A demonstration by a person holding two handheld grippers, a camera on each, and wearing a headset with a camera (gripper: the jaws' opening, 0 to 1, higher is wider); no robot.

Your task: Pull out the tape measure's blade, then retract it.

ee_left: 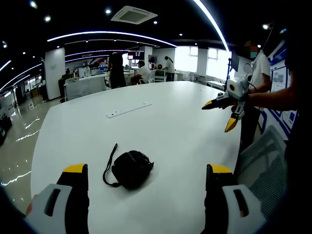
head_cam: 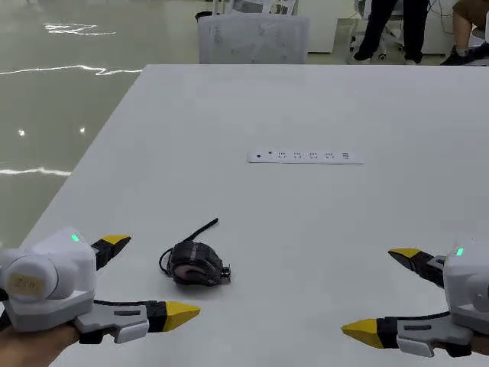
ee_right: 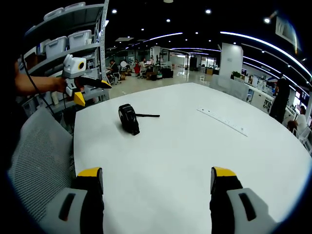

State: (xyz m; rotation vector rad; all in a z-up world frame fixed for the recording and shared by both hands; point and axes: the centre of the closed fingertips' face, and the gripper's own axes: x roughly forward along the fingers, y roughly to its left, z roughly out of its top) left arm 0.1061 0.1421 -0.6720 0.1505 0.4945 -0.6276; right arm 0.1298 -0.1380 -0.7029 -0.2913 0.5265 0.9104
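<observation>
A black tape measure [head_cam: 195, 264] with a short black wrist strap lies on the white table, blade fully inside. My left gripper [head_cam: 153, 277] hovers just left of it, open, with nothing between its yellow-tipped jaws. In the left gripper view the tape measure [ee_left: 130, 168] sits a little ahead of the jaws, between them. My right gripper [head_cam: 386, 292] is open at the near right, well apart from the tape measure. From the right gripper view the tape measure [ee_right: 129, 118] lies far off at the left, with the left gripper [ee_right: 91, 91] beyond it.
A white power strip [head_cam: 305, 157] lies across the middle of the table [head_cam: 321, 99]. A grey chair back [head_cam: 254, 38] stands at the far edge, and people stand beyond it. The table's left edge runs close to my left gripper.
</observation>
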